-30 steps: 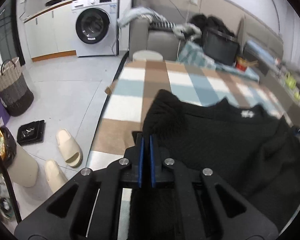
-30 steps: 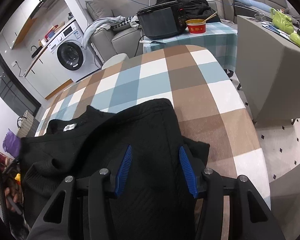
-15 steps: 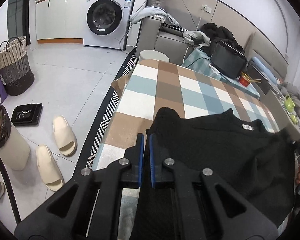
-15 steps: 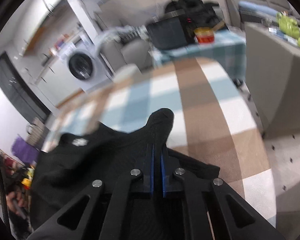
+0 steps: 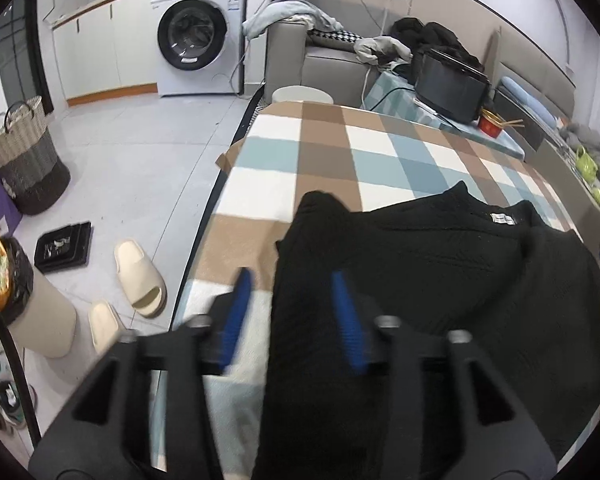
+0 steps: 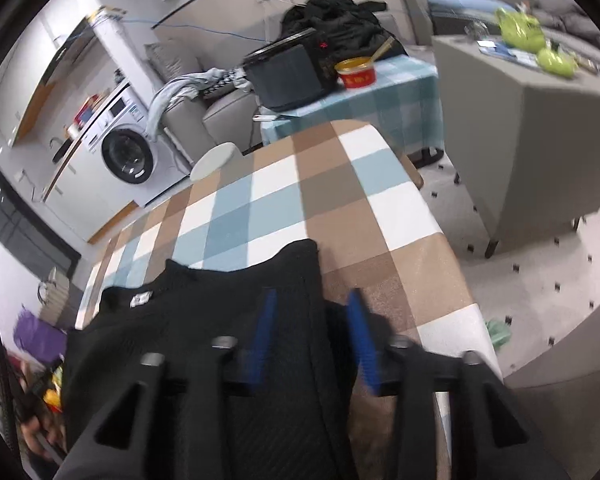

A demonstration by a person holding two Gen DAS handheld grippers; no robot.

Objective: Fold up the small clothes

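Observation:
A black knit sweater (image 5: pixel 440 280) lies on the checked tablecloth (image 5: pixel 340 152), its collar label facing up. My left gripper (image 5: pixel 292 312) is open over the sweater's left edge, with the folded left side between its blue pads. In the right wrist view the sweater (image 6: pixel 204 320) lies with its right edge under my right gripper (image 6: pixel 312 328), which is open; its left pad is over the cloth and its right pad over the tablecloth (image 6: pixel 340 200).
Slippers (image 5: pixel 140 272), a bin and a woven basket (image 5: pixel 24 160) stand on the floor left of the table. A washing machine (image 5: pixel 196 32) is behind. A black appliance (image 6: pixel 288 72) and red bowl (image 6: pixel 356 72) sit on a side table; a grey cabinet (image 6: pixel 540 128) is to the right.
Both grippers were shut on the sweater's edges half a second ago and have opened, letting the cloth go. The sweater now lies flat with its sides folded in.

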